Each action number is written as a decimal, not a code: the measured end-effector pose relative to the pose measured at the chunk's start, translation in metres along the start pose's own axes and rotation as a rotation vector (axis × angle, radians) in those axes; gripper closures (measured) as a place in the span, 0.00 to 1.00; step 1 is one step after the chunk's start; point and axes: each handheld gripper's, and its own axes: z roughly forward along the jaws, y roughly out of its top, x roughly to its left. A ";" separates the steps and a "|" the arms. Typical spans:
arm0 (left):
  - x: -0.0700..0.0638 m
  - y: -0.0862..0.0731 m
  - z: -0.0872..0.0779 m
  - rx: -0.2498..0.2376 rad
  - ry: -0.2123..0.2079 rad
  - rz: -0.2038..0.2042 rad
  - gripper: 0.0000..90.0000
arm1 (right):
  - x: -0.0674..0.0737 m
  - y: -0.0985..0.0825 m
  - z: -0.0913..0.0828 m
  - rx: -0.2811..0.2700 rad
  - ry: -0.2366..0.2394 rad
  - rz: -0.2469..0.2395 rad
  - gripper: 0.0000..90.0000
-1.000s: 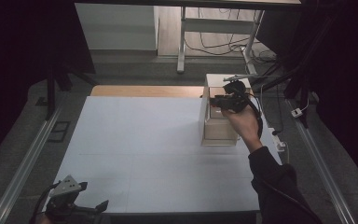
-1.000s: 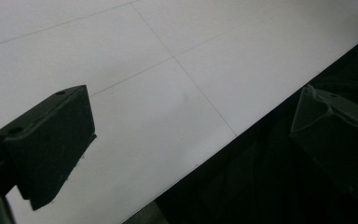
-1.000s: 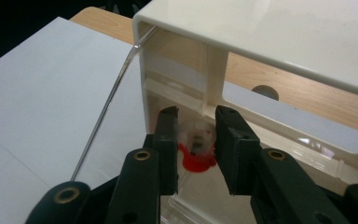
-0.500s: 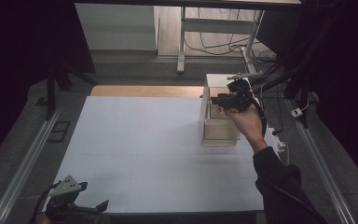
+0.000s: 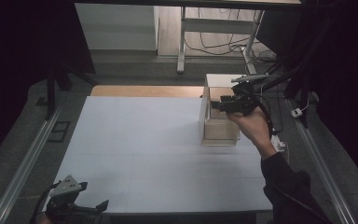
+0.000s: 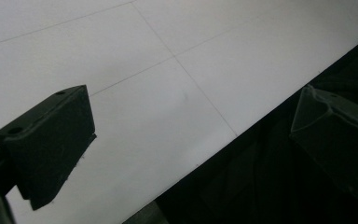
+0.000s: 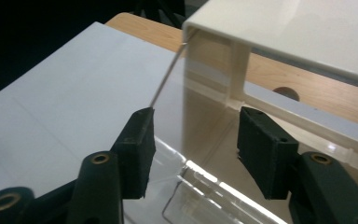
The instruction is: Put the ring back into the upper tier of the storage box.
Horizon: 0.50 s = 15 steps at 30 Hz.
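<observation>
A dimly lit lab or test room set up for recording: a white-topped work table (image 5: 144, 154) stands on grey carpet (image 5: 23, 140), flanked by metal rails (image 5: 25, 161) running along the floor on both sides. Loose cables (image 5: 214, 44) trail across the wooden floor behind, beneath the legs of a white desk frame (image 5: 182, 42). Dark panels (image 5: 23, 42) close in the space on the left and right.

Glossy cream plastic cabinet (image 7: 279, 28) (clear door (image 7: 200, 186)) — matt white table (image 5: 135, 140)
</observation>
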 end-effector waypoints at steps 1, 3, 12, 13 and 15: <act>0.000 0.000 0.000 0.000 0.000 0.000 0.00 | 0.001 -0.001 -0.001 -0.002 0.006 -0.001 0.49; 0.000 0.000 0.000 0.000 0.000 0.000 0.00 | 0.003 -0.002 -0.003 -0.005 0.020 -0.004 0.46; 0.000 0.000 0.000 -0.002 0.002 -0.001 0.00 | 0.011 -0.008 -0.008 -0.017 0.051 -0.010 0.36; 0.000 0.000 0.000 -0.002 0.001 -0.001 0.00 | 0.011 -0.009 -0.009 -0.018 0.055 -0.009 0.35; 0.000 0.000 0.000 -0.003 0.002 -0.001 0.00 | 0.012 -0.010 -0.010 -0.014 0.058 -0.016 0.32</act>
